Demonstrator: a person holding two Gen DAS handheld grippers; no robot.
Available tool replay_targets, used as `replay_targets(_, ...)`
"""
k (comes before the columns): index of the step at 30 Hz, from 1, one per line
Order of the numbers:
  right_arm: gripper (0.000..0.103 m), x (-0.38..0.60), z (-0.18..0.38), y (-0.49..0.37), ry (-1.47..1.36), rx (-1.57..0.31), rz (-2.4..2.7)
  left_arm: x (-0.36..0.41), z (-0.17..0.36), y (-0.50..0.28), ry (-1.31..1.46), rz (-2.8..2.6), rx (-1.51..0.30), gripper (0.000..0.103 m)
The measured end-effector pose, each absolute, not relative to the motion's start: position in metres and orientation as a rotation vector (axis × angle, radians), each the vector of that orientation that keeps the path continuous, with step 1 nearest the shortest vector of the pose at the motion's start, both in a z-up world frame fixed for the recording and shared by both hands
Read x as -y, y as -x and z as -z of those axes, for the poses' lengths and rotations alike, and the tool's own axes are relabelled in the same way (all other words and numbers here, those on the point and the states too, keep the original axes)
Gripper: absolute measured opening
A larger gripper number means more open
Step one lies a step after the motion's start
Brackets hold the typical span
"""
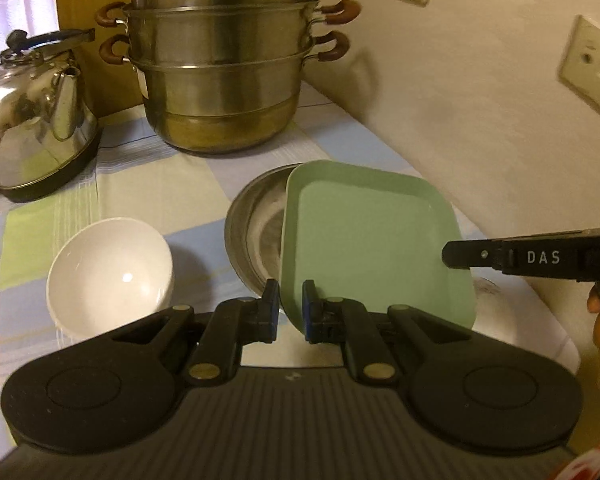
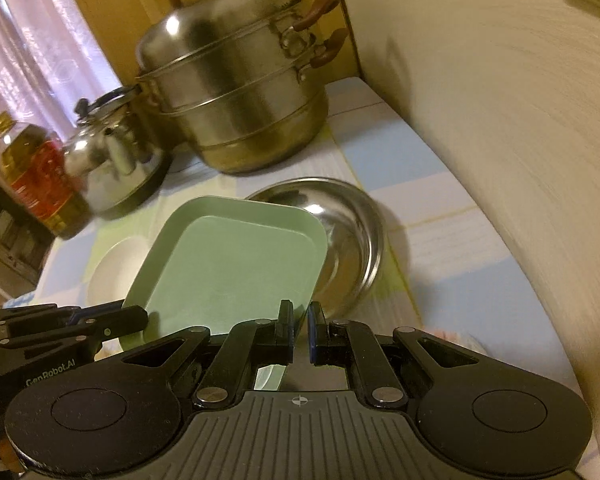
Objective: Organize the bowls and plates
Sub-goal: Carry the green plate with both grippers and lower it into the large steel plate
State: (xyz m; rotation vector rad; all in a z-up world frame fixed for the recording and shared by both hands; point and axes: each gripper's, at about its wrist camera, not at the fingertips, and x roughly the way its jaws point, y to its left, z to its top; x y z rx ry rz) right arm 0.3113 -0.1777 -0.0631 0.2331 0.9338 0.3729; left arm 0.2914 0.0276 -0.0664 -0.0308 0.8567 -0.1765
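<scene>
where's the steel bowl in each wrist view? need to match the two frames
Left wrist: steel bowl sits centre, mostly hidden behind the green plate, right of the white bowl.
Right wrist: steel bowl sits right of centre, its left part covered by the green plate.
Shared landmark: the stacked steamer pot stands at the back of the table in both.

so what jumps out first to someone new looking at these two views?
The green square plate, pinched at its near edge by both the left gripper and right gripper, held over the steel bowl. Behind looms the stacked steamer pot, with a white bowl left of the plate.
</scene>
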Motion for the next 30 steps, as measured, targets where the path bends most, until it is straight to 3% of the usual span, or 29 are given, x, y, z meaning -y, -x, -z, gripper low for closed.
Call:
replay_targets(25, 0.007, 0.165, 0.145, -0.409, -0.214, -1.067, -0.281, -0.033, 0.147, -0.392, 0.050, 0.169, -1.021, 0.011)
replay_targets(30, 0.007, 0.164, 0.148, -0.413, -0.220, -1.083, -0.283, -0.030, 0.147, -0.393, 0.025, 0.163, -1.014, 0.017)
